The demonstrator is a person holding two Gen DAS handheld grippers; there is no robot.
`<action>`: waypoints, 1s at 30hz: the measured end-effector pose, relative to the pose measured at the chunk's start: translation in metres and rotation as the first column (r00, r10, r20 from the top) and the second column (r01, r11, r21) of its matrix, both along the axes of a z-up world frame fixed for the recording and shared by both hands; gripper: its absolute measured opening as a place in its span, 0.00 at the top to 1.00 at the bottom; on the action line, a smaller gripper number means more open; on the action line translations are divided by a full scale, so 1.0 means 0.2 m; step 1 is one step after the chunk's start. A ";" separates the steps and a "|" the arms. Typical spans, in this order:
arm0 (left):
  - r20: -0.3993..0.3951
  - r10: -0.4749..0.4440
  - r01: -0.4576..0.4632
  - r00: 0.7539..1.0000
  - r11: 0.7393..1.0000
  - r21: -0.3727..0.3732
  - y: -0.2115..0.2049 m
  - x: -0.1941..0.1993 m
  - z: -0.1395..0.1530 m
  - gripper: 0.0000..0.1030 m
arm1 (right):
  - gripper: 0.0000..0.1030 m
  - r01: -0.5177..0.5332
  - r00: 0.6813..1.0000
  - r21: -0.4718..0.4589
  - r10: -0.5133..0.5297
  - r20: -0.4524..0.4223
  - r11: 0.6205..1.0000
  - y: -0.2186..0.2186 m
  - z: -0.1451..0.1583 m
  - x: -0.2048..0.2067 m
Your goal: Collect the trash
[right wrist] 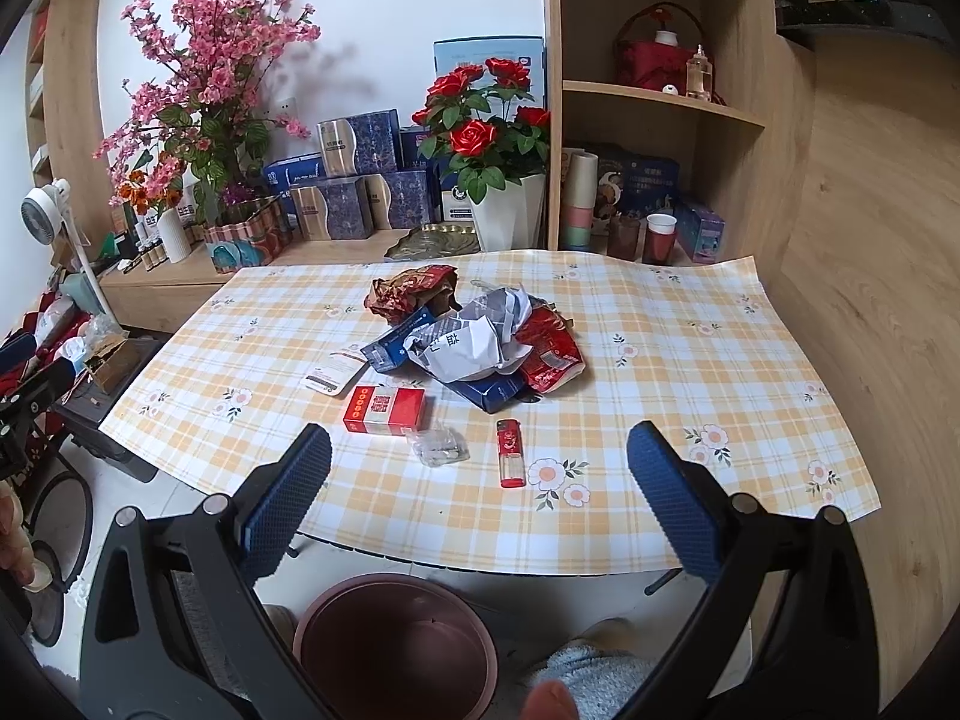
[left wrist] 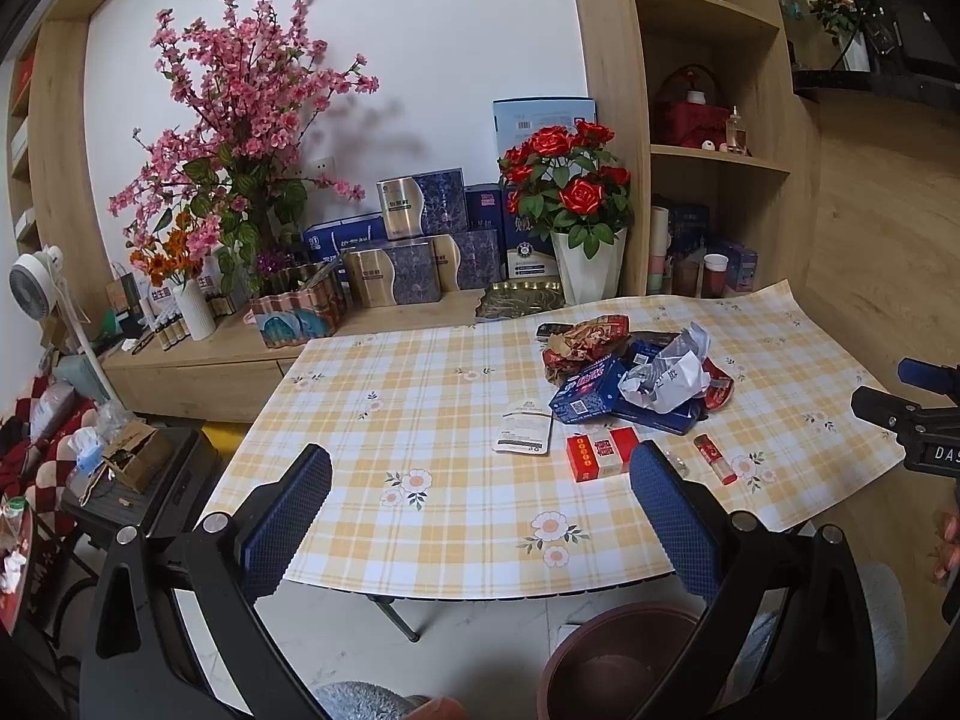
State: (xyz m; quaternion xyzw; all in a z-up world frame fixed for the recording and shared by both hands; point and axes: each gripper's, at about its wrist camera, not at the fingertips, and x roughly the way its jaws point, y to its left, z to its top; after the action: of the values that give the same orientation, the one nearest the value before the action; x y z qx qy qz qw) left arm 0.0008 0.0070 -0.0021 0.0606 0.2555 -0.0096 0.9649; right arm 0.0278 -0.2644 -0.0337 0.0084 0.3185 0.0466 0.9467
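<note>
Brown plastic bin (right wrist: 396, 648) by our feet looks empty, so we've basically not started. Both the left claw (left wrist: 480, 516) and right claw (right wrist: 480, 510) hang wide open, holding nothing. On the tabletop (right wrist: 690, 372): lighter (right wrist: 510, 453), red box (right wrist: 385, 410), then the crumpled wrapper pile (right wrist: 480, 336) mid-table.

A heap of wrappers (right wrist: 474, 336) lies mid-counter (right wrist: 690, 396). Before it sit a cigarette pack (right wrist: 385, 411) at left and a lighter (right wrist: 510, 453) at right. A bin (right wrist: 396, 648) stands on the floor below the near edge.
</note>
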 end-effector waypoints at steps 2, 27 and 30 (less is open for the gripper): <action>0.001 -0.003 0.003 1.000 1.000 -0.004 0.00 0.00 0.00 0.06 | 0.06 -0.001 1.000 -0.001 0.001 -0.001 1.000 0.00 0.00 0.00; -0.004 -0.004 0.004 1.000 1.000 -0.015 -0.01 -0.03 -0.03 0.05 | 0.06 -0.001 1.000 -0.012 0.001 -0.003 1.000 0.01 -0.02 -0.01; -0.004 -0.004 0.004 1.000 1.000 -0.019 -0.01 -0.04 -0.03 0.05 | 0.06 -0.001 1.000 -0.011 0.000 -0.002 1.000 0.01 -0.03 -0.02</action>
State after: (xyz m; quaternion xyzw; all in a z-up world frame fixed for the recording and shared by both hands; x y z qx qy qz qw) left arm -0.0063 0.0048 -0.0088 0.0522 0.2573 -0.0142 0.9648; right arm 0.0243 -0.2631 -0.0390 0.0032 0.3198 0.0451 0.9464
